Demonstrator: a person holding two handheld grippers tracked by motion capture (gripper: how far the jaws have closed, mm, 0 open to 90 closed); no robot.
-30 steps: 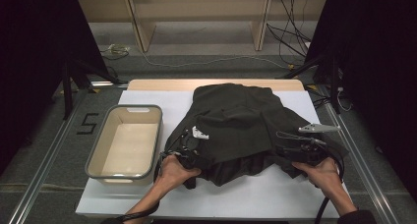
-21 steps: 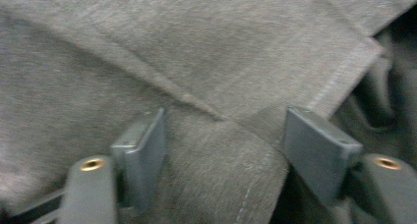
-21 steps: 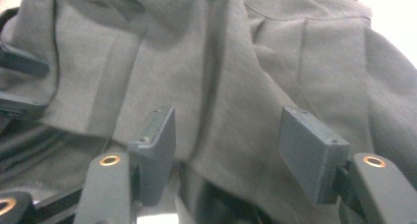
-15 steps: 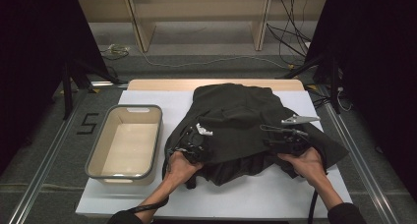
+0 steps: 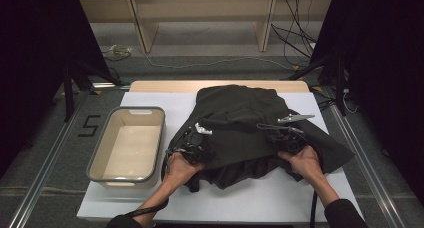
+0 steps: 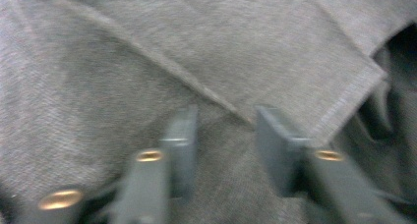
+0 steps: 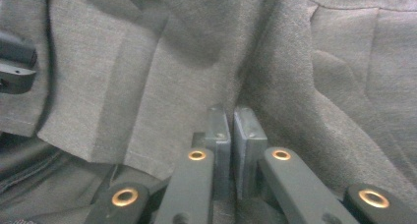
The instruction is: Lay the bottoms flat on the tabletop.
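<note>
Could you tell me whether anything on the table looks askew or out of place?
The dark garment lies rumpled and crooked, its right corner hanging past the white mat. The tub sits square and empty. Nothing looks spilled or damaged.

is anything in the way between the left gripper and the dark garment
Nothing visible. The left gripper is already on the dark garment: its jaws, which have just been opening, stand apart with a fold of cloth between them. The right gripper is shut on the fabric.
</note>
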